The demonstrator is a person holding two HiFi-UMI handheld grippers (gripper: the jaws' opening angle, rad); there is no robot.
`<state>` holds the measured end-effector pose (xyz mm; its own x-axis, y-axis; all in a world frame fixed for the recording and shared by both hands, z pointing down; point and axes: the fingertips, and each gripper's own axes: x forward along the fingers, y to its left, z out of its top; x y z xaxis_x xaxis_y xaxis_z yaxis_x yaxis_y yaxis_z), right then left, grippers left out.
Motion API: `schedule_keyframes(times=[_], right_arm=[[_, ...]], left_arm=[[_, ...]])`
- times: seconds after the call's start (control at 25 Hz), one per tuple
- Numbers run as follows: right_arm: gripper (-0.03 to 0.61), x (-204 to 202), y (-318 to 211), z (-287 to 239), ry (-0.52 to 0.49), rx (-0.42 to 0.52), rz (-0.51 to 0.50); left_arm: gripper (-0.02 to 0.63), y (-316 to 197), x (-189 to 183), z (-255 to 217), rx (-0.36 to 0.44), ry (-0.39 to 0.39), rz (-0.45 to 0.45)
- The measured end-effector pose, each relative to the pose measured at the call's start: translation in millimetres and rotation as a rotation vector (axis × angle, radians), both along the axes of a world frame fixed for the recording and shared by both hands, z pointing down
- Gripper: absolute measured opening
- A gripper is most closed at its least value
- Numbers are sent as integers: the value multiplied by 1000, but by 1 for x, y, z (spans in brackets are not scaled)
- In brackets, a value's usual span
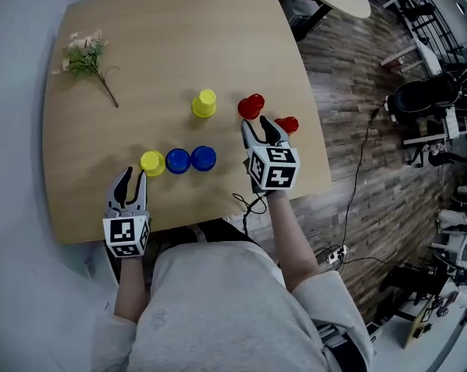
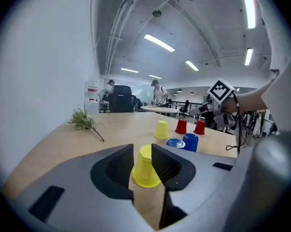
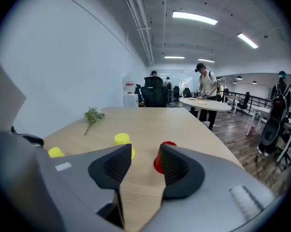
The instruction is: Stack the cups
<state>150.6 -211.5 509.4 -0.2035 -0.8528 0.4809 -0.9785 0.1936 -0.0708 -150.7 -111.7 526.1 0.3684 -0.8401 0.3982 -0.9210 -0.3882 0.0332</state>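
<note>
The left hand-held gripper [image 1: 133, 179] pinches the near yellow cup [image 2: 145, 168] across its sides. The cup stands mouth-down on the table [image 1: 179, 45], near the front edge. At 3 o'clock from it, two blue cups [image 1: 190, 160] sit side by side in the same row. The far yellow cup [image 1: 204, 103] stands apart at about 1 o'clock.

The right hand-held gripper [image 1: 257, 129] is spread and holds nothing. One red cup [image 1: 251, 105] sits just beyond its tips at 12 o'clock, the other red cup [image 1: 287, 125] at 2 o'clock, close to the table's right edge. A green sprig [image 1: 86, 53] lies well apart at 11 o'clock.

These look like thin, light plastic cups, smooth and tapered. They would probably flex under a hard squeeze and slide or tip at a nudge. A gentle pinch across the wall, low enough that the taper does not let the cup slip out, seems the safest hold.
</note>
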Motion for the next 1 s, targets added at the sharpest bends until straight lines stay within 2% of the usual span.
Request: schedule_keyframes(times=[0.16, 0.4, 0.56, 0.68, 1.0], right_arm=[[222, 32, -31, 32, 26, -82, 66], [242, 45, -59, 78, 31, -171, 88], [212, 45, -64, 78, 71, -140, 92], [207, 35, -57, 64, 50, -102, 64], [204, -28, -2, -12, 3, 29, -162]], left_arm=[[72, 7, -9, -2, -10, -17, -58], [51, 19, -24, -3, -43, -38, -136], [48, 20, -29, -2, -54, -45, -162], [46, 17, -29, -1, -53, -42, -160], [43, 3, -15, 1, -36, -20, -98]])
